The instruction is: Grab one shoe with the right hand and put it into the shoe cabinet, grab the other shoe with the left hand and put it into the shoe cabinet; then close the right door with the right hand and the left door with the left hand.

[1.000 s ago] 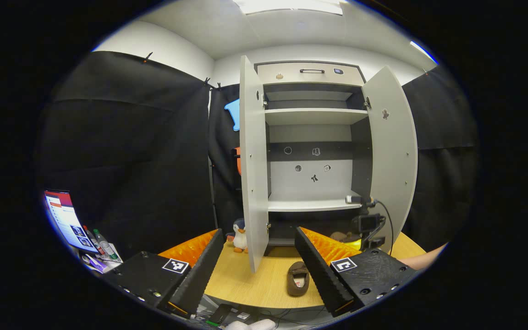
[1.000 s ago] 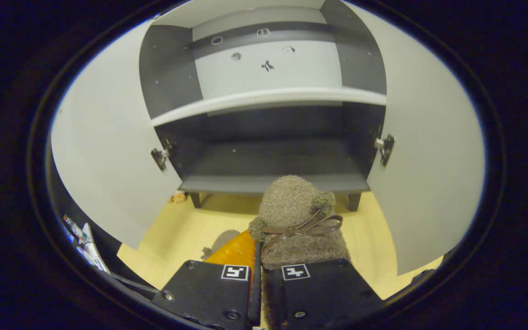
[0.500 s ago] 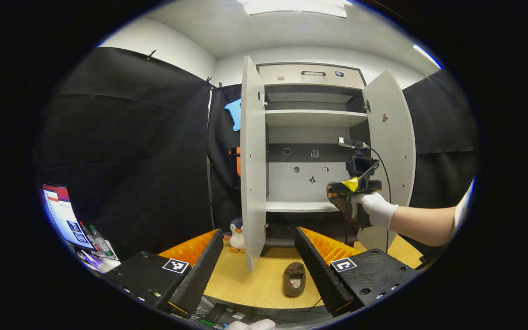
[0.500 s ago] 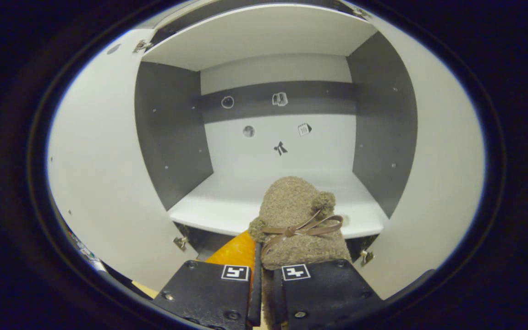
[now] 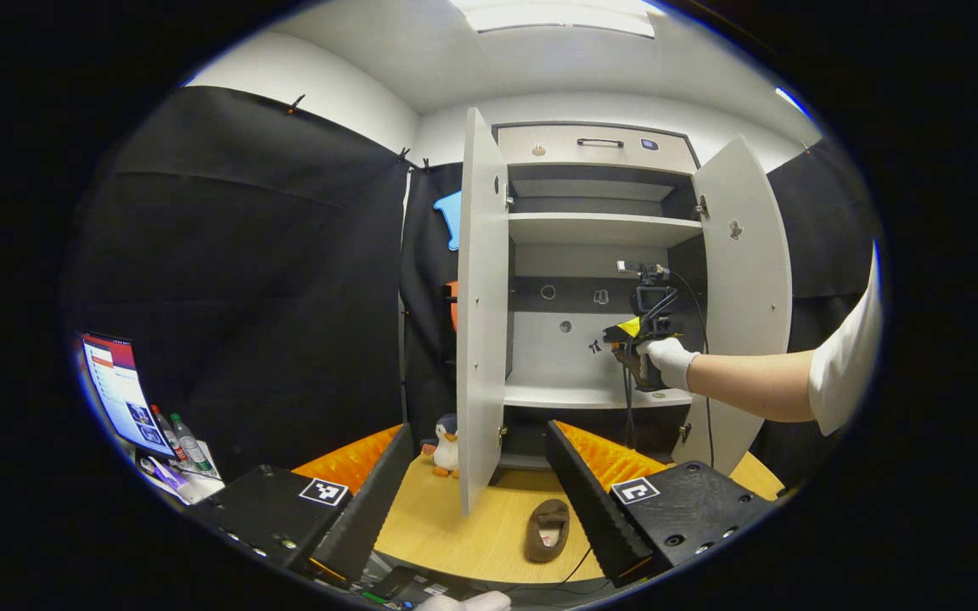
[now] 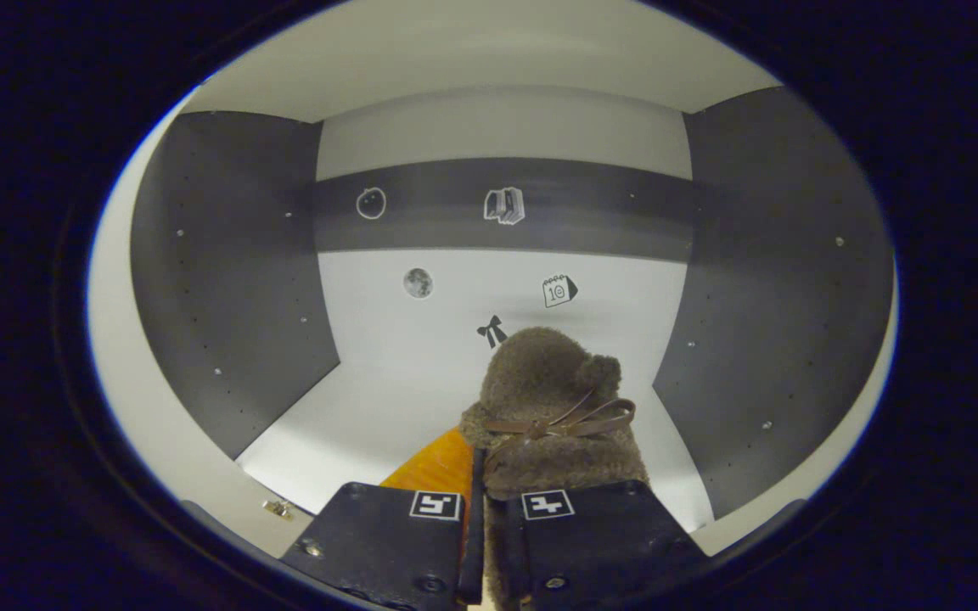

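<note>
Toy penguin [image 5: 446,443] on the wooden table [image 5: 442,530]; lit screen [image 5: 121,399] and bottles [image 5: 180,434] far left.

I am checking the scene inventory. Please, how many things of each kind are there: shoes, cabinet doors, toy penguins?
Shoes: 2, one in the right gripper as the held shoe, one floor shoe.
Cabinet doors: 2, left door, right door.
Toy penguins: 1, penguin.
Total: 5

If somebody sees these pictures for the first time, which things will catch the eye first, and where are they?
In the right gripper view, a fuzzy brown slipper with a thin bow fills the foreground, clamped in the right gripper inside the shoe cabinet, above its pale shelf. In the left gripper view, that cabinet stands with both doors wide open, and the second slipper lies on the wooden table before it.
</note>
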`<state>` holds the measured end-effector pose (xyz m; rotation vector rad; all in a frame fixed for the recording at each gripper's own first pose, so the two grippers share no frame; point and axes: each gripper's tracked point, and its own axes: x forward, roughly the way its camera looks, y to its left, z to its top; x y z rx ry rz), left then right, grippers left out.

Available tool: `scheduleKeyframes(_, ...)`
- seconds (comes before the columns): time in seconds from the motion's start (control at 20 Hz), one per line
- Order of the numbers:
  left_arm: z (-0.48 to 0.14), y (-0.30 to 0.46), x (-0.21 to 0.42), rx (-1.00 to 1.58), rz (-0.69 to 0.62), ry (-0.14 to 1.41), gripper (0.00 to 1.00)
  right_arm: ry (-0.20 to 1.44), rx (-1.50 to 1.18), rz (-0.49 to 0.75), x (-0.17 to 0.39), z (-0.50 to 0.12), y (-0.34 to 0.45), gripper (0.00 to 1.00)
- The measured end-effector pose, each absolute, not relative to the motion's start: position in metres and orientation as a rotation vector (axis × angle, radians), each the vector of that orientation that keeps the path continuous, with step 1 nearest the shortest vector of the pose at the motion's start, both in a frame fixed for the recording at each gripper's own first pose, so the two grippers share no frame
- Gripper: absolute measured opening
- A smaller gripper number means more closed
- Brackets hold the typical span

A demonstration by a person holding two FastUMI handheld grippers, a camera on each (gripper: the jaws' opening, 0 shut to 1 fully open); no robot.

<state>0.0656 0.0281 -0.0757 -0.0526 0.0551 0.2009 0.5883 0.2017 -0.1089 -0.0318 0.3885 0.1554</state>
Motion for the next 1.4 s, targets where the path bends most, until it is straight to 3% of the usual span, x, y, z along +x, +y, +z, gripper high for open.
scheduleKeyframes(0.2,-0.075,0.025,0.072,-0.039,0.228,0.068,0.96,0.478,-0.038,0.114,0.628,-0.138,0.197,0.13)
scheduleKeyframes(0.25,-0.076,0.024,0.072,-0.033,0.234,0.073,1.0,0.508,-0.025,0.103,0.636,-0.147,0.196,0.13)
scheduleKeyframes(0.35,-0.078,0.021,0.075,-0.037,0.237,0.088,0.96,0.562,-0.016,0.095,0.646,-0.163,0.197,0.13)
scheduleKeyframes(0.7,-0.069,0.026,0.072,-0.046,0.295,0.084,0.96,0.725,0.04,0.063,0.651,-0.189,0.191,0.15)
scheduleKeyframes(0.8,-0.066,0.029,0.071,-0.04,0.308,0.078,0.96,0.74,0.056,0.073,0.649,-0.188,0.195,0.26)
scheduleKeyframes(0.85,-0.067,0.029,0.071,-0.042,0.308,0.079,0.96,0.74,0.062,0.085,0.647,-0.186,0.198,0.26)
scheduleKeyframes(0.95,-0.069,0.028,0.073,-0.051,0.302,0.084,0.96,0.722,0.065,0.092,0.641,-0.179,0.2,0.53)
scheduleKeyframes(1.1,-0.072,0.029,0.074,-0.058,0.293,0.088,0.96,0.67,0.079,0.099,0.631,-0.165,0.203,0.76)
scheduleKeyframes(1.3,-0.072,0.029,0.073,-0.056,0.27,0.086,0.96,0.612,0.106,0.094,0.613,-0.15,0.197,0.82)
scheduleKeyframes(1.4,-0.072,0.027,0.068,-0.051,0.262,0.084,0.96,0.591,0.108,0.1,0.6,-0.144,0.194,0.8)
